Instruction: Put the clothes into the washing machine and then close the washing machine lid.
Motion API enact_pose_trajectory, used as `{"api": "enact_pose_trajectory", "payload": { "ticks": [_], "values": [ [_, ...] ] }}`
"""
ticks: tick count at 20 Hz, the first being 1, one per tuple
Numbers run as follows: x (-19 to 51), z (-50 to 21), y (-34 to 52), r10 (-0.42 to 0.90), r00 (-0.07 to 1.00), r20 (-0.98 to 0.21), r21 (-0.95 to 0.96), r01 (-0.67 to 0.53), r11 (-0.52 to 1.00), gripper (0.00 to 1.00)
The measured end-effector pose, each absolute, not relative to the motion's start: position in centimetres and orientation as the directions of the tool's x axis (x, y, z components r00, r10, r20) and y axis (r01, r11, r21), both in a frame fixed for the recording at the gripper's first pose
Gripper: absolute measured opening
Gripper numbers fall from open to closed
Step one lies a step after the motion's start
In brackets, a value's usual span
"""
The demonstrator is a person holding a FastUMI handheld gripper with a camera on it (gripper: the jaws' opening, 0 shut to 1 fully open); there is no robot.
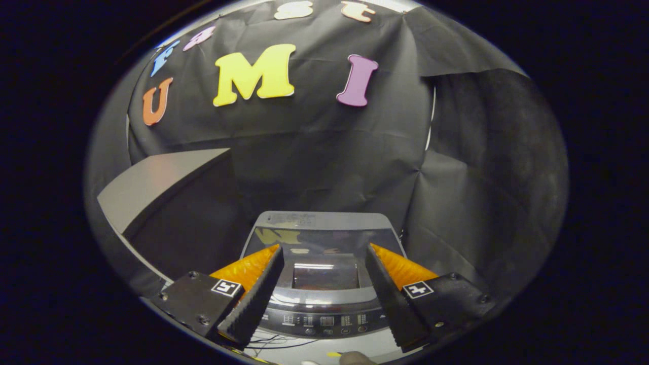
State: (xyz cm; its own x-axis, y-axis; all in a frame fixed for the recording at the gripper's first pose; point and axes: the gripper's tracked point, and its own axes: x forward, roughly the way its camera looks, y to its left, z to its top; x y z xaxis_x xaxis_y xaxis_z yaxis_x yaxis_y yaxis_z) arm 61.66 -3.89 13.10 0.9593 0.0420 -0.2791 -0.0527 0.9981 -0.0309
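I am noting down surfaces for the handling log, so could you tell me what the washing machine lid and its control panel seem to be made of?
The washing machine lid looks like glossy dark glass or clear plastic in a grey plastic frame: it mirrors the wall and a light strip. The control panel seems dark, smooth plastic with small buttons and a soft sheen. The hand-held gripper hangs open above the lid, holding nothing.

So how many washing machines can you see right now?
1. The washing machine sits beyond and below the gripper, lid down, its control panel between the open jaws, which hold nothing. Others may be hidden.
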Motion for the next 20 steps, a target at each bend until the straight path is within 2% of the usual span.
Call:
{"api": "enact_pose_trajectory", "payload": {
  "ticks": [7,15,20],
  "values": [
    [48.4,14.3,-3.2,0.026,0.982,-0.189,0.001,-0.026,1.0,1.0],
    [33.5,15.8,-3.3,0.023,0.998,-0.066,-0.045,-0.026,0.999,1.0],
    [26.5,14.9,-3.9,0.038,0.997,-0.068,-0.036,-0.04,0.999,1.0]
  ]
}}
